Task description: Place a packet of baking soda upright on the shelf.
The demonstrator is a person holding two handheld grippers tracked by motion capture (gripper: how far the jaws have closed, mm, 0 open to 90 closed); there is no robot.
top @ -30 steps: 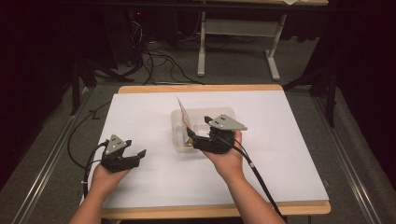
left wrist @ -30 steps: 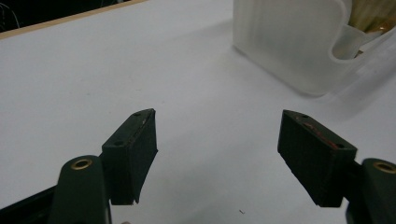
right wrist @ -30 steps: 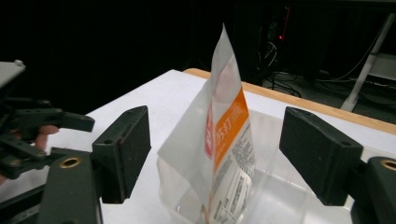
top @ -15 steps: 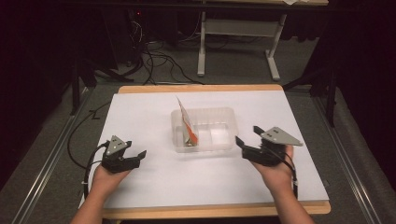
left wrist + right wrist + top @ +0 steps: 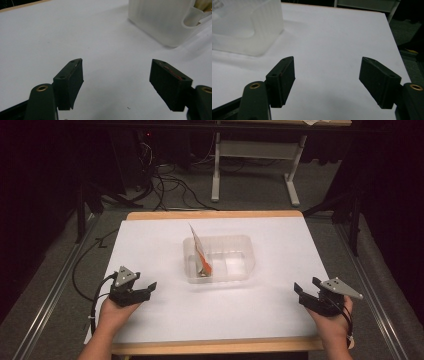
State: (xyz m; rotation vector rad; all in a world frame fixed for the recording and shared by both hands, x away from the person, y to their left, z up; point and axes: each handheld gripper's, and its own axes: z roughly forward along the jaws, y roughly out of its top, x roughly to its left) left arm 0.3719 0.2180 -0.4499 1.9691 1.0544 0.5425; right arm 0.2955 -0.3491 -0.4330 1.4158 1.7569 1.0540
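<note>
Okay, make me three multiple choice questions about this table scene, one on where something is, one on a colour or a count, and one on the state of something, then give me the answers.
1. Where does the packet sit?
A. Flat on the table beside the right gripper
B. Leaning inside the clear plastic tub, at its left end
C. Held in the left gripper

2. How many grippers rest near the front edge of the white table?
A. One
B. Two
C. Three

3. How do the jaws of the right gripper stand?
A. Wide apart with nothing between them
B. Closed on the tub's rim
C. Closed on the packet

Answers:
1 B, the high view shows the packet propped upright in the tub's left end.
2 B, the left gripper and the right one lie at the two front corners.
3 A, the right gripper view shows bare table between the jaws.
</note>
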